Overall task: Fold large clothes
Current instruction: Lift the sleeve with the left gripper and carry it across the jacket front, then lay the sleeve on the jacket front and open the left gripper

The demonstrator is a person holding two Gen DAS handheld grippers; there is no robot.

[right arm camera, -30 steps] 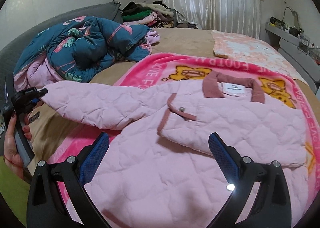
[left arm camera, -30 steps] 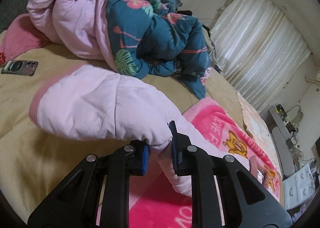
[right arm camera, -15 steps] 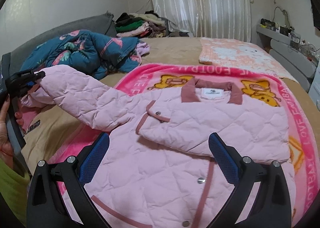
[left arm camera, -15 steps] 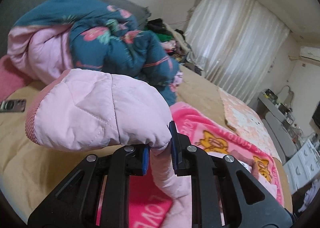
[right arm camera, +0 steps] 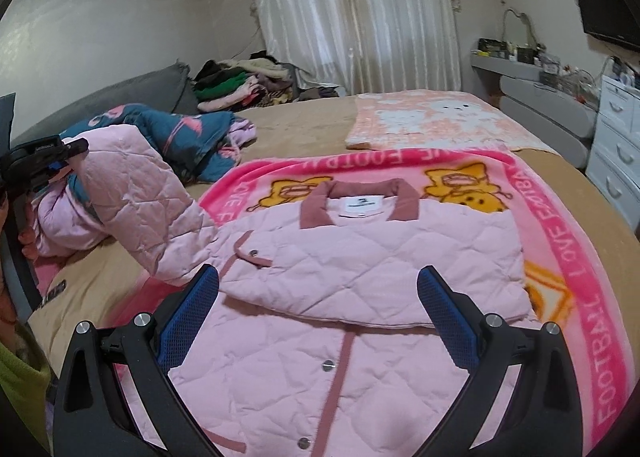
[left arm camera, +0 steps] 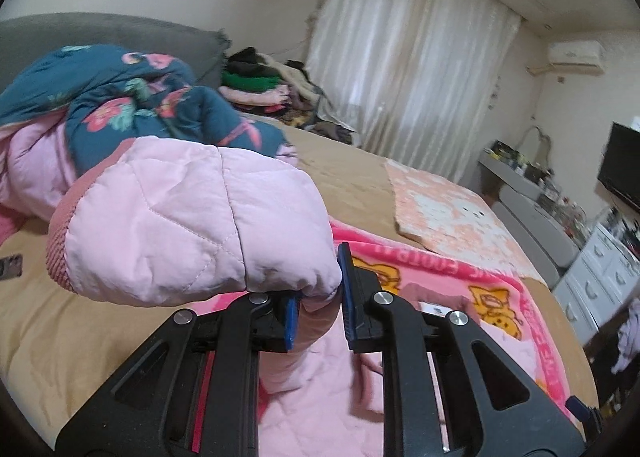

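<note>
A pink quilted jacket (right arm camera: 360, 257) with a dusty-rose collar lies front up on a pink cartoon blanket (right arm camera: 560, 225) on the bed. Its right sleeve is folded across the chest. My left gripper (left arm camera: 318, 311) is shut on the jacket's left sleeve (left arm camera: 192, 217) near the ribbed cuff and holds it lifted above the bed; it also shows in the right wrist view (right arm camera: 60, 161), with the sleeve (right arm camera: 136, 209) raised at the jacket's left. My right gripper (right arm camera: 318, 317) is open and empty, hovering over the jacket's lower front.
A teal flamingo-print quilt (right arm camera: 188, 137) is heaped at the bed's left. A pile of clothes (right arm camera: 240, 85) sits by the curtain. A peach patterned blanket (right arm camera: 432, 117) lies at the far end. White drawers (right arm camera: 616, 145) and a grey bench stand on the right. A phone (left arm camera: 10, 267) lies on the sheet.
My left gripper has lifted the sleeve higher and swung it towards the jacket's body. My right gripper has moved a little forward over the jacket, still open.
</note>
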